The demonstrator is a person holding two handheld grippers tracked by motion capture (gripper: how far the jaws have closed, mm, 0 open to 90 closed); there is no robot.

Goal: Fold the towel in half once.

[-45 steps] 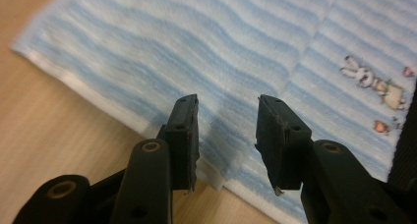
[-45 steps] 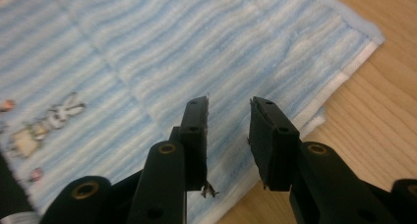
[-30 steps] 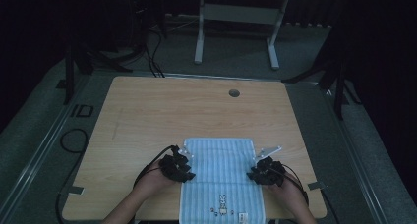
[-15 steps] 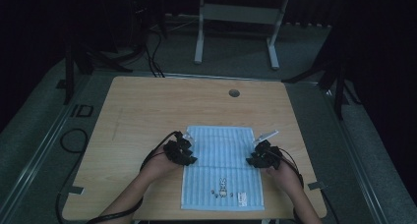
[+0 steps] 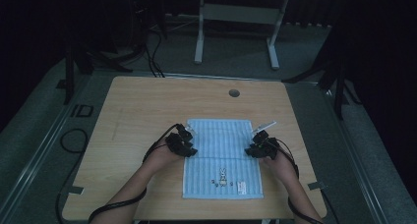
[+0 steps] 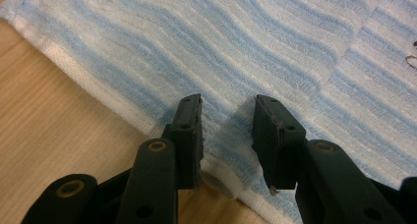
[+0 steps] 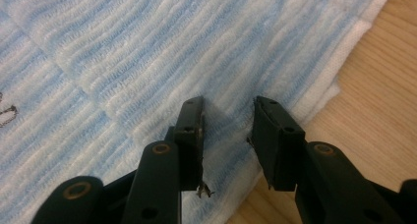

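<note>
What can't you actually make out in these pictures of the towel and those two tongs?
- High view: the small print and label near the towel's near edge are too small and dim to read.
- High view: whether the left tongs and right tongs pinch cloth; too small.
- Left gripper view: the jaws hide the towel edge beneath them.
- Right gripper view: a dark mark is cut off by the left edge.
</note>
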